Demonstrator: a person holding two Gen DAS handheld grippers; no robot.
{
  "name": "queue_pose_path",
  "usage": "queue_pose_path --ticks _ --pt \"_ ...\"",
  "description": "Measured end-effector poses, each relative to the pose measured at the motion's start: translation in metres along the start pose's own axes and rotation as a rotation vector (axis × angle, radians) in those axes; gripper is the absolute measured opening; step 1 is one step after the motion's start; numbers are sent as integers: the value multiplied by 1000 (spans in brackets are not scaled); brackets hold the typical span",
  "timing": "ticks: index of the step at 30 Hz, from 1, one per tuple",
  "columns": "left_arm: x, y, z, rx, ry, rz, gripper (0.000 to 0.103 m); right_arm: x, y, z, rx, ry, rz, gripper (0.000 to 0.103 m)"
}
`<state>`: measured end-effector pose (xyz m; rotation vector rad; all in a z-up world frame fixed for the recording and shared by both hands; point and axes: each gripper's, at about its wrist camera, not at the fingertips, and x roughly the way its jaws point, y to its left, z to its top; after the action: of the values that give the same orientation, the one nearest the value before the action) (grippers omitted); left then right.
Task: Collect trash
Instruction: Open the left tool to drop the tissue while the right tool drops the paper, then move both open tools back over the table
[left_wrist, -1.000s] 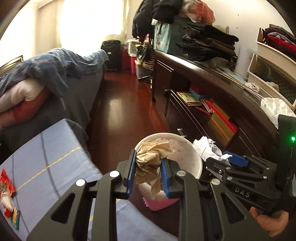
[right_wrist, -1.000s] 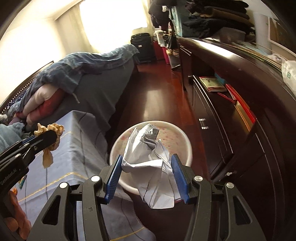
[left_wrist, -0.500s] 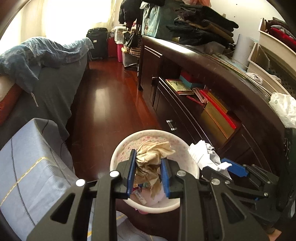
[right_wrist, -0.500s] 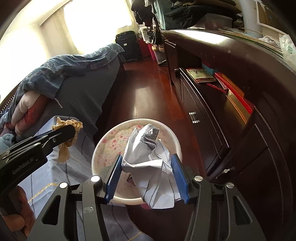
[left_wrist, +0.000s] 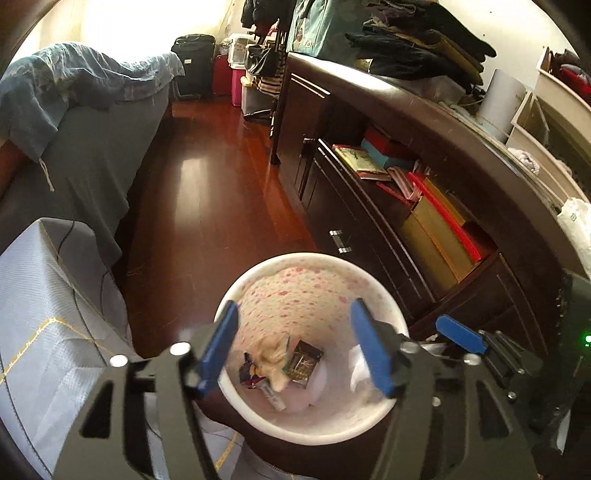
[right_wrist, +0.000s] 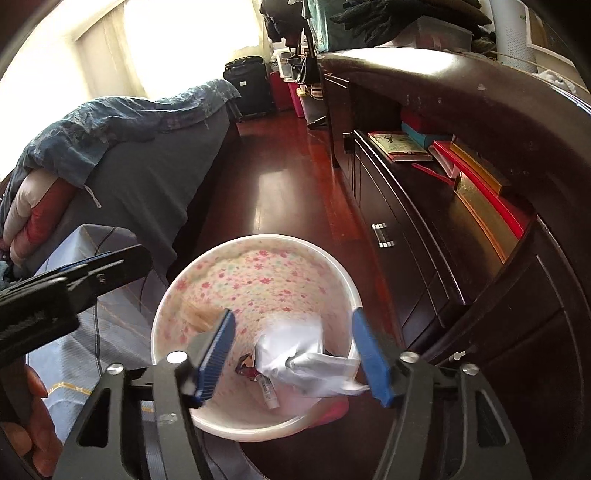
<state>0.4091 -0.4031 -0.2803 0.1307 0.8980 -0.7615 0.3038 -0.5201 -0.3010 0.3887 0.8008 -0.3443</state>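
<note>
Nearest the left wrist camera, the left gripper (left_wrist: 295, 345) has its blue pads swinging apart with nothing between them. A second ago those pads pinched a crumpled tan tissue; now the tan tissue (left_wrist: 273, 360) lies at the bottom of the bin (left_wrist: 314, 260), among a dark wrapper (left_wrist: 303, 363) and other small scraps. So the left hand's piece is delivered.

The right gripper (right_wrist: 293, 350) is likewise opening over the same bin. Half a second ago it clamped a wad of white paper; now the white paper (right_wrist: 295, 350) sags between the spread pads, looking blurred and, by the look of it, dropping free into the flower-patterned liner. Whether one corner still brushes the right-hand pad cannot be told from this view.

Both grippers hang just above the rim, side by side, each visible at the edge of the other's picture.

Judged from this, one deposit is complete and the other nearly so; both tools become free to fetch more trash.

Just beside the bin on the left sits the blue-grey cloth-covered surface (left_wrist: 40, 332). Beyond it, the red-brown wooden floor (left_wrist: 207, 184) runs between the bed (left_wrist: 85, 162) and the long dark cabinet (left_wrist: 424, 122).
</note>
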Motion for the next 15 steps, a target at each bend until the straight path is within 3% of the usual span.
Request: queue_pose_path --ticks 4,9,15 --pt "-10 4 1 -23 -31 0 83 -1 1 -1 -5 4 -1 74" --pt "-37 10 2 -50 -76 18 89 -12 10 -4 -20 8 10 77" --pt "-83 23 -10 -82 -122 96 95 -32 28 -12 -32 22 49 82"
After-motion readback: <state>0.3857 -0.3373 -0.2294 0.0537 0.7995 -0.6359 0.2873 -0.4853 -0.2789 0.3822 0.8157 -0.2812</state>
